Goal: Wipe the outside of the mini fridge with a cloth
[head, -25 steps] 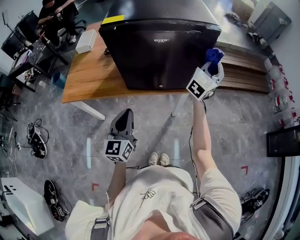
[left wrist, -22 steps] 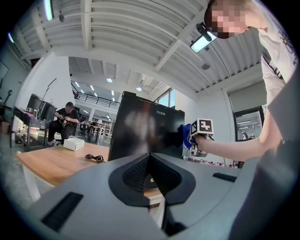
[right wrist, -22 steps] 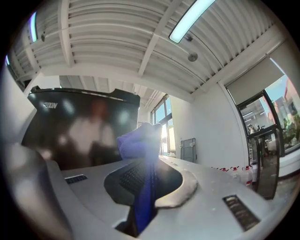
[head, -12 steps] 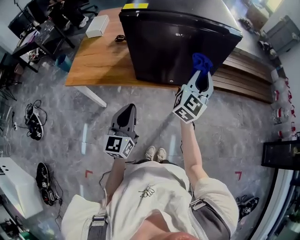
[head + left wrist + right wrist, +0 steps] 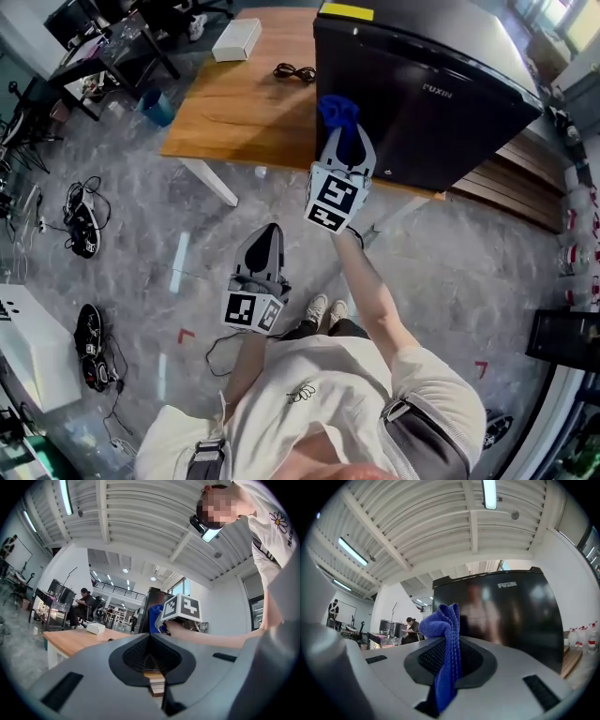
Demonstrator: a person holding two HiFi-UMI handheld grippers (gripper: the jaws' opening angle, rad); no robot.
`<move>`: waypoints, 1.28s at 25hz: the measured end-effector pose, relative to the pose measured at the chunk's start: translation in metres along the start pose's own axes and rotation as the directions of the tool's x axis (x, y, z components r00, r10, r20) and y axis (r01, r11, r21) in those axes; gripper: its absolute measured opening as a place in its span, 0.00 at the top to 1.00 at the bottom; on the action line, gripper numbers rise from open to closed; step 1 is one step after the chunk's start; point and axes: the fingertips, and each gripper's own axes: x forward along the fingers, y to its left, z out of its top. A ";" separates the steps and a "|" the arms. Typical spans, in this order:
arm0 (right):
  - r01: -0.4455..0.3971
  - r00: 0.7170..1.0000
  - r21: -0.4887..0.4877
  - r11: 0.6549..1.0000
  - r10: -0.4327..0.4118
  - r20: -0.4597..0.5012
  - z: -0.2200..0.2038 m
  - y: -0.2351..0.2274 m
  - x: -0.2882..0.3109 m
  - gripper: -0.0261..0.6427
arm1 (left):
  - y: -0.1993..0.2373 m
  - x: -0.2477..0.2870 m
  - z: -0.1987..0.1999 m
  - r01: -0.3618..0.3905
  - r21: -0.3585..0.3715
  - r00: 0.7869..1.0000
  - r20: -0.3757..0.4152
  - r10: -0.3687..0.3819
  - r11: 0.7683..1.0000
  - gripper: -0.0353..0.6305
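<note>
Cloth [image 5: 336, 111] between jaws of right gripper [image 5: 342, 139], just beside mini fridge [image 5: 441, 94]

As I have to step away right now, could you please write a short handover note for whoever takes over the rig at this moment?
Left gripper: jaws together, empty, held low, short of the wooden table.
Right gripper: jaws shut on the blue cloth, raised at the left edge of the mini fridge front.
Fridge: on the table, door closed.
Done: cloth gripped and brought to the fridge. Which faces are already wiped does not show.
Left: confirm that the cloth touches, then wipe front, sides and top.
</note>
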 end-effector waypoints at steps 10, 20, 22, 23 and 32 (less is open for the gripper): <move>-0.051 0.996 -0.062 0.997 0.046 -0.072 -0.034 0.057 0.049 0.87 | 0.051 -0.018 -0.004 -0.120 -0.016 0.992 -0.024 0.120 0.993 0.94; -0.019 0.999 -0.114 0.993 0.014 -0.052 -0.024 0.015 0.033 0.87 | 0.025 0.010 -0.005 -0.039 -0.001 0.999 -0.026 0.039 0.999 0.94; -0.002 0.999 -0.126 0.992 -0.005 -0.053 -0.021 -0.002 0.028 0.87 | 0.017 0.016 -0.008 -0.017 -0.011 1.000 -0.025 0.017 1.000 0.94; 0.006 0.999 -0.133 0.991 -0.013 -0.052 -0.019 -0.012 0.024 0.87 | 0.013 0.020 -0.010 -0.007 -0.016 1.000 -0.027 0.006 1.000 0.94; 0.118 0.991 -0.184 0.976 -0.128 -0.043 -0.009 -0.113 0.000 0.87 | -0.036 0.054 -0.019 0.097 -0.018 0.995 -0.038 -0.097 0.995 0.94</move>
